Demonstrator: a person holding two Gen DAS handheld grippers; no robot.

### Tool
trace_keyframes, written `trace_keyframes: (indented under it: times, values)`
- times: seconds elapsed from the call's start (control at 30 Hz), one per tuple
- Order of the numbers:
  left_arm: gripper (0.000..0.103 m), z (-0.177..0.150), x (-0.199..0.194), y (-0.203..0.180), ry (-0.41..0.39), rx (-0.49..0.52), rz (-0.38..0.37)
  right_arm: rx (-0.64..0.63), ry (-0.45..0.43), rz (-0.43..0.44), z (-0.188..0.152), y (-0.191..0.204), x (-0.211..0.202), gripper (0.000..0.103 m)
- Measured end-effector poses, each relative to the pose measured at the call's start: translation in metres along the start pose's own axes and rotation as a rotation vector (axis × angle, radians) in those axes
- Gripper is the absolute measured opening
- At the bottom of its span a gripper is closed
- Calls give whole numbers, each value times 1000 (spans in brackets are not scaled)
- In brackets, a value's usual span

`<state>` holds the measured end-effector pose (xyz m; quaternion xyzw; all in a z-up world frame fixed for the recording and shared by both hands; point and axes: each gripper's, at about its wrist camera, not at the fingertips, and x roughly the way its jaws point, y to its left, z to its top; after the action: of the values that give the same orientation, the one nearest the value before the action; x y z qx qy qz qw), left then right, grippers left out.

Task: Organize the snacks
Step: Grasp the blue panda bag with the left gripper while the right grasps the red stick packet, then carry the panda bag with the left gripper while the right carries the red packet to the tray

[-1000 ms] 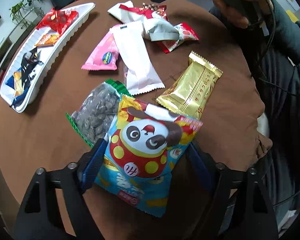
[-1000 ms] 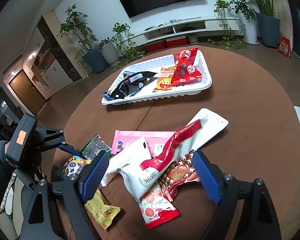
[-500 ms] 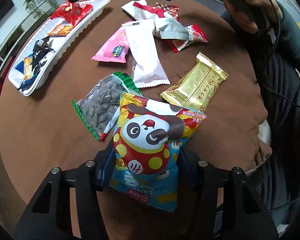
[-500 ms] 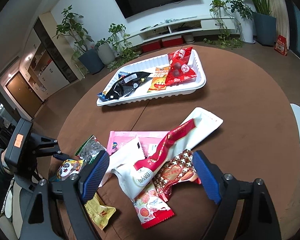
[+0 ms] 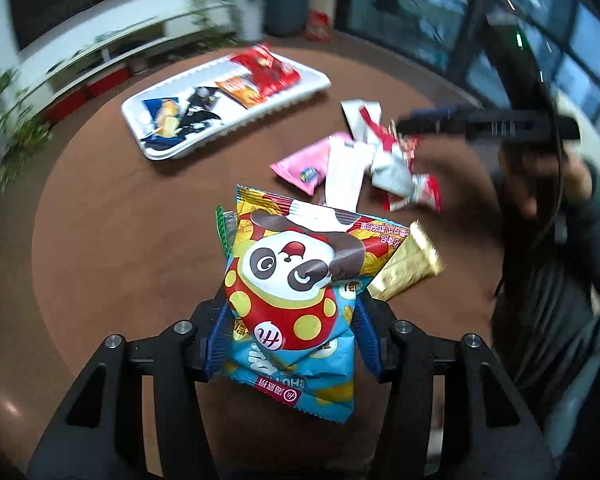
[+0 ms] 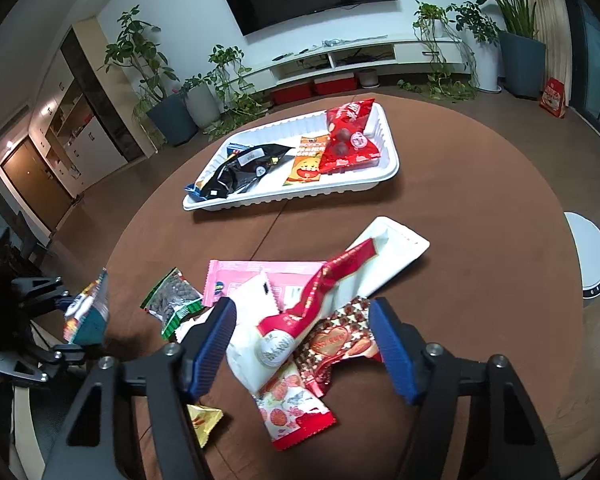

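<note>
Left wrist view: the left gripper (image 5: 288, 338) clamps a blue-and-yellow panda-print foil snack bag (image 5: 296, 280), lifted above the round brown table (image 5: 120, 240); the right gripper (image 6: 306, 344), closing, straddles the white-and-red wrapper (image 6: 300, 320) without pressing it

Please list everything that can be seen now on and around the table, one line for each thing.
table: one, brown, round
tray: one, white, far side of table, holding four packets
panda bag: one, blue and yellow, held off the table
seed packet: one, green-edged, near the pile
pink packet: one, partly under the pile
gold packet: one, behind the panda bag
left gripper: black, blue pads, shut on the panda bag
right gripper: closing around the pile, pads not pressing
person's hand: one, blurred
</note>
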<state>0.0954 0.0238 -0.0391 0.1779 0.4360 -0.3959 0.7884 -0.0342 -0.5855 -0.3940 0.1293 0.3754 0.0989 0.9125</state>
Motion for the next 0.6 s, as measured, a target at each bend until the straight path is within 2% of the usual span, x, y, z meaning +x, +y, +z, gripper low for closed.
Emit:
trace_keyframes:
  times: [0.1,0.2,0.37,0.6]
  values:
    - [50,-5,-7,-1,-45,-76,30,6,47,-7,-5,7,7,68]
    - [51,-11,-8,-2,-69,-106,-12,24,102,-23,-8,9,18,62]
    - [51,-14,-8,-12,-103,-101,-63,83,137,-38,-5,5,29,59]
    - [51,-15,-5,-14,-105,-98,-90,195,190,-7,10,-7,42,58]
